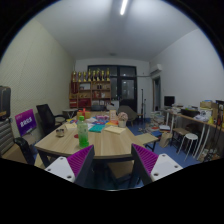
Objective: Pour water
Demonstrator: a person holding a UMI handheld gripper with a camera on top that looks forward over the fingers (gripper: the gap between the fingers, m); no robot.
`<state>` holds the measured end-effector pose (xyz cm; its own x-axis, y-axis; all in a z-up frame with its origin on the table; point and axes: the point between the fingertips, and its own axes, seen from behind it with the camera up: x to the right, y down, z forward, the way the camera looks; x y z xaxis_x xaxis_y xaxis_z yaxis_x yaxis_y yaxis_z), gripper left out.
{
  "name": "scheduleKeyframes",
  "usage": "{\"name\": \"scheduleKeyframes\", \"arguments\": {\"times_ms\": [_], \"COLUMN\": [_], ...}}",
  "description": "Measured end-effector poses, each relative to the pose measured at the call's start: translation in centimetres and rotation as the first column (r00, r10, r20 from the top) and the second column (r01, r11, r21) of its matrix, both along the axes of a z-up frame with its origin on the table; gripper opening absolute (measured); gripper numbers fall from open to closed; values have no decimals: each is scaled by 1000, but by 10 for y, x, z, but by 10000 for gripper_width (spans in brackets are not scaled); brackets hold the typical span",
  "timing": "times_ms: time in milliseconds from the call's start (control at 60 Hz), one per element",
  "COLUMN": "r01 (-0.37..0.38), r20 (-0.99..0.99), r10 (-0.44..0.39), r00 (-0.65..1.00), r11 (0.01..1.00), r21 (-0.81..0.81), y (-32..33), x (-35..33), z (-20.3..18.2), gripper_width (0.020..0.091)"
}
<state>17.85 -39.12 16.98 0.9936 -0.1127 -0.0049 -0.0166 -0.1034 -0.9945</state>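
Gripper view, looking down a room from well back. Tongs (111,163) spread wide, nothing between the purple pads; left pad (80,160), right pad (143,160). Long wooden worktop (110,143) runs away at 12 o'clock, its near end just beyond the fingertips. Small tall green bottle-like vessel (81,123) stands upright on the worktop at about 11 o'clock, well apart from the tongs; likely the water container, though too small to confirm. Pale cup-like object (60,131) sits near it at 10 o'clock. Judgement: approach must go forward and slightly left, with the vessel's long axis vertical.
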Motion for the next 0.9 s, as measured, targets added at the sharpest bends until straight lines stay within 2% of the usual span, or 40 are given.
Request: {"name": "scheduleKeyframes", "arguments": {"times_ms": [200, 333, 533, 667, 800, 900], "r01": [27, -3, -51, -97, -162, -143], "r20": [25, 2, -56, -74, -14, 33], "r10": [-26, 3, 53, 99, 162, 141], "r00": [999, 1000, 997, 992, 987, 989], "r11": [1000, 1000, 998, 995, 986, 989], "r21": [-7, 17, 36, 30, 32, 44], "y": [-1, 10, 61, 127, 202, 257], "x": [6, -3, -25, -55, -102, -128], "z": [-9, -12, -29, -54, -67, -71], "gripper_width": [807, 809, 824, 823, 826, 816]}}
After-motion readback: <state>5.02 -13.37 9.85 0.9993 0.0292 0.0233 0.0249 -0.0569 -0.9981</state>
